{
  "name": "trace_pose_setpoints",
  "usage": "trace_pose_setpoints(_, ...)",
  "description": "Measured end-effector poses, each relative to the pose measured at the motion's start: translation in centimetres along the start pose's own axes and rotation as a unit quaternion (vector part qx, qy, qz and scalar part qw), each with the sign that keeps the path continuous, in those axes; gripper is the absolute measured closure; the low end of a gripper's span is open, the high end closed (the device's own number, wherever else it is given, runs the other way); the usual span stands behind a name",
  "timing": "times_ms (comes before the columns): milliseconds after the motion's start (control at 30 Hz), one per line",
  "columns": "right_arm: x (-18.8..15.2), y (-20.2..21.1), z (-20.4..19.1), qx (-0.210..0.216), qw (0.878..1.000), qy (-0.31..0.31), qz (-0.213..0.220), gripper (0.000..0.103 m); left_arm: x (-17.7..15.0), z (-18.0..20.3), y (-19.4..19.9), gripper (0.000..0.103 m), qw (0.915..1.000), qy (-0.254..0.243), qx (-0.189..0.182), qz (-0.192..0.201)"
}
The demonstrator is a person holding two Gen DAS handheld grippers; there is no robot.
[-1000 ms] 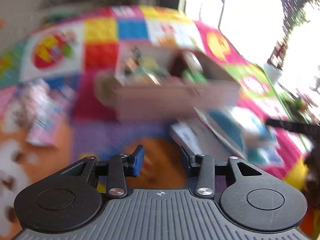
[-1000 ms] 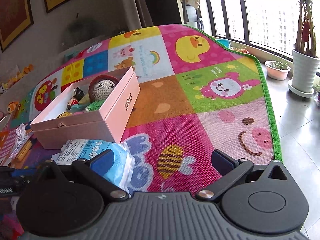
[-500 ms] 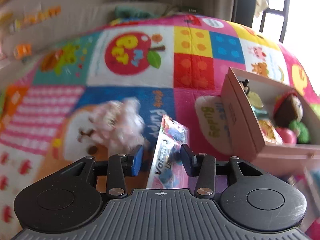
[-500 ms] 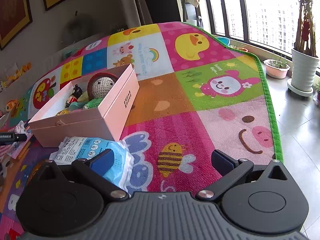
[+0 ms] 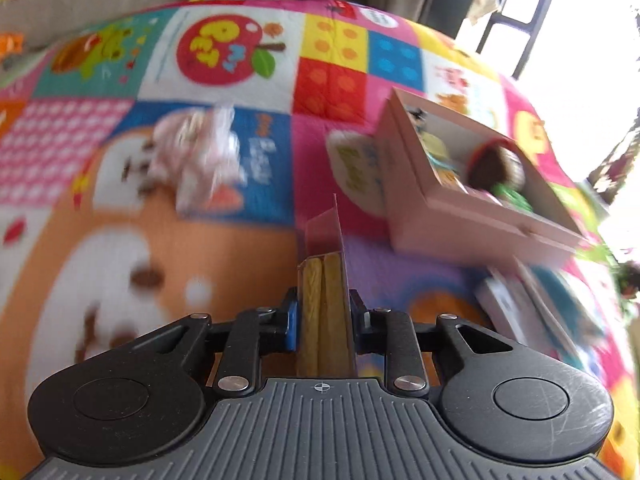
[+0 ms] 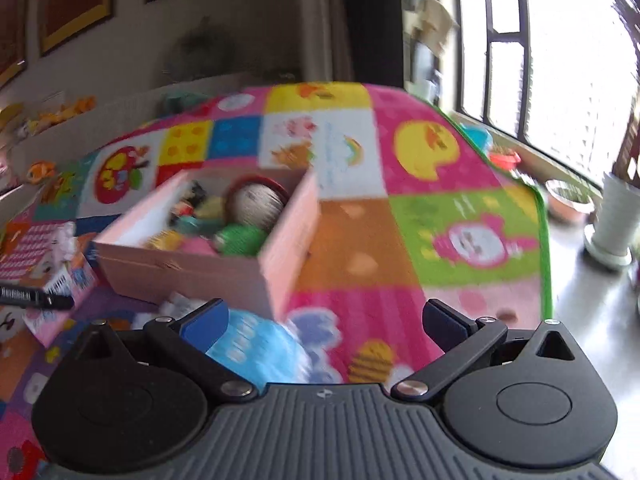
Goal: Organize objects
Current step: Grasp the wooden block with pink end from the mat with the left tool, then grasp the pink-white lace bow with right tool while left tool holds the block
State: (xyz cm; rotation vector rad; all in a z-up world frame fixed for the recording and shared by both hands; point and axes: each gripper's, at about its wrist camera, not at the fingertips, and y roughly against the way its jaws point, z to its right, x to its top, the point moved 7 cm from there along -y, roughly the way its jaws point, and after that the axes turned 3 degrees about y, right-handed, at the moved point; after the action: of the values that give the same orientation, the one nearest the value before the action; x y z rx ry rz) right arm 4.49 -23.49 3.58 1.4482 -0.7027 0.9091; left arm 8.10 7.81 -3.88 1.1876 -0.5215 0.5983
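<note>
My left gripper (image 5: 323, 314) is shut on a flat pink blister pack (image 5: 326, 280) with yellow sticks, held edge-on above the play mat. A pink open box (image 5: 472, 220) with toys stands to its right; it also shows in the right wrist view (image 6: 208, 264), holding a crocheted ball (image 6: 258, 204) and small figures. My right gripper (image 6: 324, 320) is open and empty above a blue-and-white packet (image 6: 256, 350) in front of the box. The pack and the left gripper's finger (image 6: 32, 298) show at the far left of the right wrist view.
A colourful patchwork play mat (image 6: 360, 240) covers the floor. A pale plush toy (image 5: 196, 160) lies on it left of the box. The blue packet (image 5: 532, 296) lies right of my left gripper. Potted plants (image 6: 614, 220) and windows are at the right.
My left gripper closed on the pink pack and lifted it, turning toward the box. My right gripper moved forward and up over the blue packet, still open.
</note>
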Motion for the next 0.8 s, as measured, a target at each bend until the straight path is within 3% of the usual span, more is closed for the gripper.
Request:
trace_pose_setpoints(133,3.7,-0.6,-7.1,0.061,0.996,0.072,-0.005,0.0,-2.7,-1.4,3.0,0.076,0.9999,0.004,0.0,0.015)
trace_pose_setpoints(333,6.6,-6.1,-19.8,0.2,0.971,0.1,-0.087,0.0,-3.5,-2.2,4.0,0.076,0.9995,0.019,-0.02,0.018)
trace_pose_setpoints(467,8.3,-11.4,-26.1,0.205,0.959,0.141,-0.137,0.014,-3.5,-2.3,4.0,0.076,0.9992,0.023,-0.028,0.019)
trace_pose_setpoints(600,8.7,-15.3,-30.9,0.222,0.947,0.163,-0.166,0.014,-3.5,-2.9,4.1,0.076,0.9984,0.033,-0.043,0.017)
trace_pose_setpoints(700,7.8,-17.7,-33.7,0.203,0.946,0.193,-0.165,0.015,-3.5,-3.0,4.1,0.076,0.9982,0.033,-0.048,0.014)
trace_pose_setpoints(800,6.6,-19.6,-35.4,0.2,0.937,0.212,-0.192,0.042,-3.5,-3.1,4.2,0.076,0.9979,0.034,-0.054,0.014)
